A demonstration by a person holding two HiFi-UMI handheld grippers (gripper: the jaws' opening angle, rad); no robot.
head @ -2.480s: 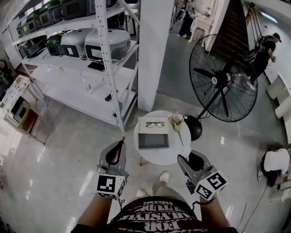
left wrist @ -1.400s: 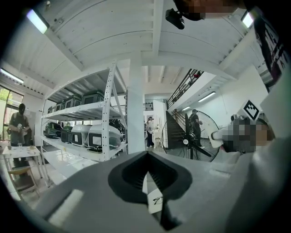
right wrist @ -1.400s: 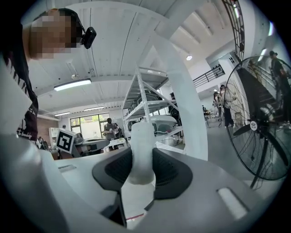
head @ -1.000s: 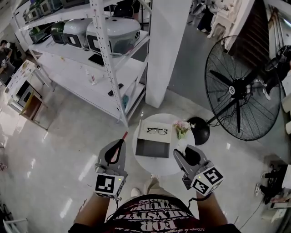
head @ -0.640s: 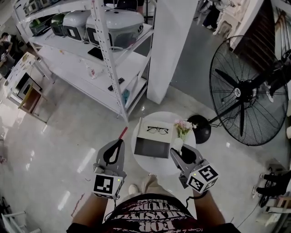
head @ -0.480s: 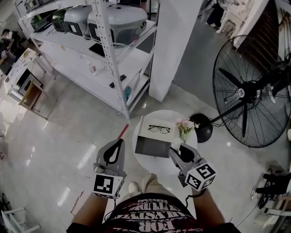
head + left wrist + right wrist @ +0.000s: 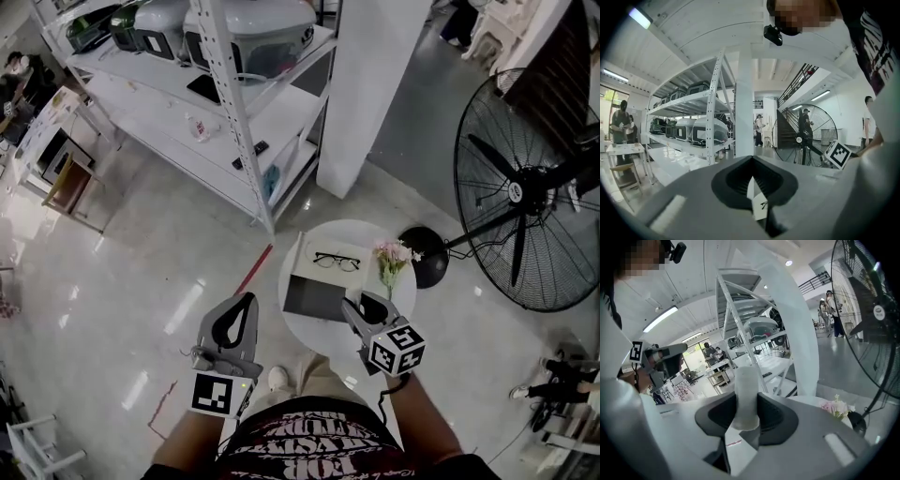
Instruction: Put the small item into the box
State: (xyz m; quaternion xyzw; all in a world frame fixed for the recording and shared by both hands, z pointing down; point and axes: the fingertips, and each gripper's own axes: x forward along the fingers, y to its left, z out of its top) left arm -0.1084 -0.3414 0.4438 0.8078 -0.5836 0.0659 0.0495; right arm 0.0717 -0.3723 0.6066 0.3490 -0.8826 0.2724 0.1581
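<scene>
On a round white table (image 7: 305,330) lies an open box: a dark grey tray (image 7: 314,297) with its pale lid (image 7: 333,251) behind it, and black glasses (image 7: 337,262) rest on the lid. My right gripper (image 7: 356,305) hangs over the table at the tray's right front corner. It is shut on a small white cylinder (image 7: 746,397) that stands upright between the jaws (image 7: 746,400). My left gripper (image 7: 236,323) is over the floor left of the table, shut (image 7: 752,158) with nothing in it.
Pink flowers (image 7: 394,257) stand on the table right of the box, also in the right gripper view (image 7: 836,408). A big floor fan (image 7: 525,187) is at the right. A white column (image 7: 375,94) and a metal shelf rack (image 7: 234,103) stand behind. A red line (image 7: 253,270) marks the floor.
My right gripper has moved forward and left with the white cylinder, from the table's right front edge to the tray's corner. The left gripper has stayed shut beside the table.
</scene>
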